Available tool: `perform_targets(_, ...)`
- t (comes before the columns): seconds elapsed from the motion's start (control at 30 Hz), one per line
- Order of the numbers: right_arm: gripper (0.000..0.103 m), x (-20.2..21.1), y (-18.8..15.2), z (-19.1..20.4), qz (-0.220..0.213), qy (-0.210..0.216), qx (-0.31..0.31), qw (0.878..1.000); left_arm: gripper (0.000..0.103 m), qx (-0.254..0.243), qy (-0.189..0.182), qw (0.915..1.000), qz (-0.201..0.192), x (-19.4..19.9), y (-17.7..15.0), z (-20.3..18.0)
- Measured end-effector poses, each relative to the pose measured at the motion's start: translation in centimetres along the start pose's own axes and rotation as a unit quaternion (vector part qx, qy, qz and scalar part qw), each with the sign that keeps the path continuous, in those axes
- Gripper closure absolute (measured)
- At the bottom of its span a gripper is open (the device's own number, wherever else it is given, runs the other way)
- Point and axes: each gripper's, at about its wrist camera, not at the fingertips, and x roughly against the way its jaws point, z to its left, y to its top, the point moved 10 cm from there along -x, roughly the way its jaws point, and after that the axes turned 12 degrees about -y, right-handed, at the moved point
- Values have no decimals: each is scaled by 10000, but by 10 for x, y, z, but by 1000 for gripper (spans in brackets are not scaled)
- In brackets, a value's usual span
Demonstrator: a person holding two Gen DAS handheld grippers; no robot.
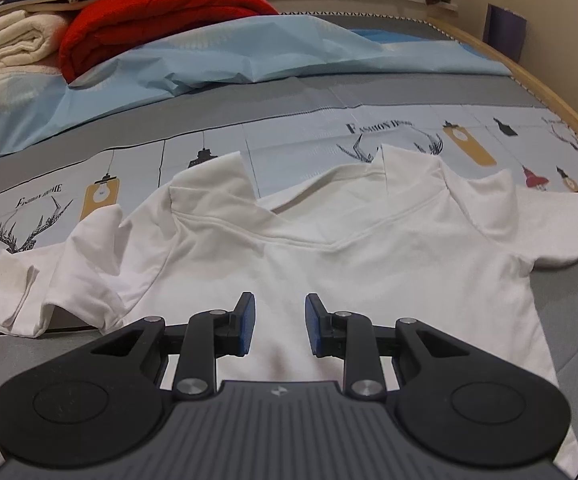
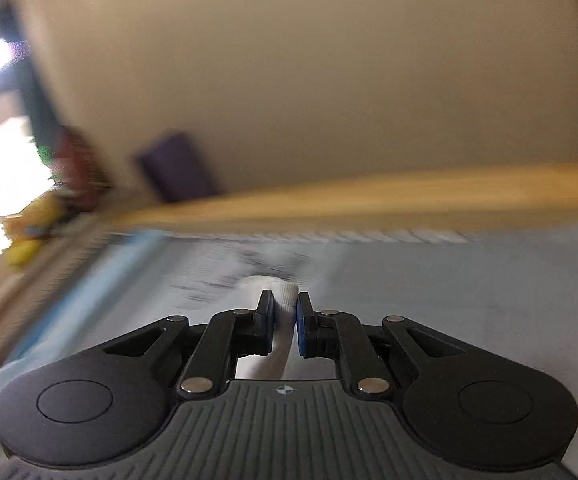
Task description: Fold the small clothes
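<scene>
A: Left wrist view first?
B: The left gripper [image 1: 279,322] hovers over the white shirt [image 1: 329,248], which lies spread on the printed bedsheet [image 1: 289,128]. Its jaws stand partly apart, gripping nothing.
A: And the right wrist view?
B: Blurred background. The right gripper [image 2: 283,322] is clamped on a fold of white cloth [image 2: 285,300].

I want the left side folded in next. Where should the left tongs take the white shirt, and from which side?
Probably the short sleeve at the left of the shirt. It lies spread flat on the bed, its cuff edge free. The left tongs, now open over the shirt's middle, would come from the outer left, one finger sliding under the cuff.
</scene>
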Motion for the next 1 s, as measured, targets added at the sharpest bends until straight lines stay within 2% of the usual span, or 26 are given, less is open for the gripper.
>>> perform_targets(0.07, 92, -24, -13, -27, 173, -371, 60, 9991, 73, 31, 28, 10000, 52, -3, -3, 2)
perform_targets(0.13, 92, -35, -17, -38, 221, -509, 15, 9985, 73, 120, 16, 9999, 95, -5, -5, 6)
perform_targets(0.2, 93, -35, -9, -47, -41, -799, -194, 9966, 73, 220, -16, 9997, 108, -6, -6, 10)
perform_targets(0.3, 92, -40, -9, -46, -24, -844, -316, 9959, 73, 265, -41, 9996, 100, -6, -6, 13)
perform_targets(0.37, 87, -40, -15, -38, 62, -959, -20, 9954, 73, 269, -40, 9996, 93, -7, -5, 16)
perform_targets(0.43, 86, -27, -12, -25, -182, -1424, 479, 9885, 72, 369, -21, 9993, 99, -9, -5, 23)
perform_targets(0.47, 82, -19, -9, -20, -363, -1654, 676, 9832, 72, 467, -20, 9989, 78, -10, -5, 27)
perform_targets(0.5, 80, -8, -5, -11, -567, -1777, 772, 9794, 71, 563, -31, 9984, 38, -11, -4, 32)
perform_targets(0.53, 77, 6, -2, -2, -742, -1715, 774, 9793, 69, 691, -44, 9976, -22, -13, -4, 40)
perform_targets(0.6, 73, 26, -9, 30, -778, -1202, 863, 9859, 68, 892, -6, 9960, -84, -19, -4, 56)
perform_targets(0.67, 73, 46, -32, 74, -554, -381, 1142, 9912, 68, 1099, 69, 9938, -122, -29, -3, 77)
perform_targets(0.73, 73, 63, -70, 125, -1, 612, 1452, 9875, 68, 1393, 45, 9899, -257, -37, 3, 97)
perform_targets(0.77, 73, 71, -92, 147, 332, 1058, 1605, 9808, 68, 1482, -3, 9881, -420, -38, 8, 106)
perform_targets(0.8, 73, 80, -120, 170, 695, 1496, 1831, 9692, 68, 1557, 32, 9863, -537, -41, 13, 117)
perform_targets(0.87, 73, 94, -168, 210, 1227, 2066, 2326, 9424, 68, 1686, 86, 9836, -637, -45, 21, 133)
perform_targets(0.93, 72, 110, -218, 239, 1544, 2444, 2921, 9116, 68, 1763, -14, 9808, -838, -50, 30, 143)
perform_targets(1.0, 70, 121, -262, 260, 1741, 2707, 3478, 8806, 68, 1748, 1, 9810, -841, -59, 36, 149)
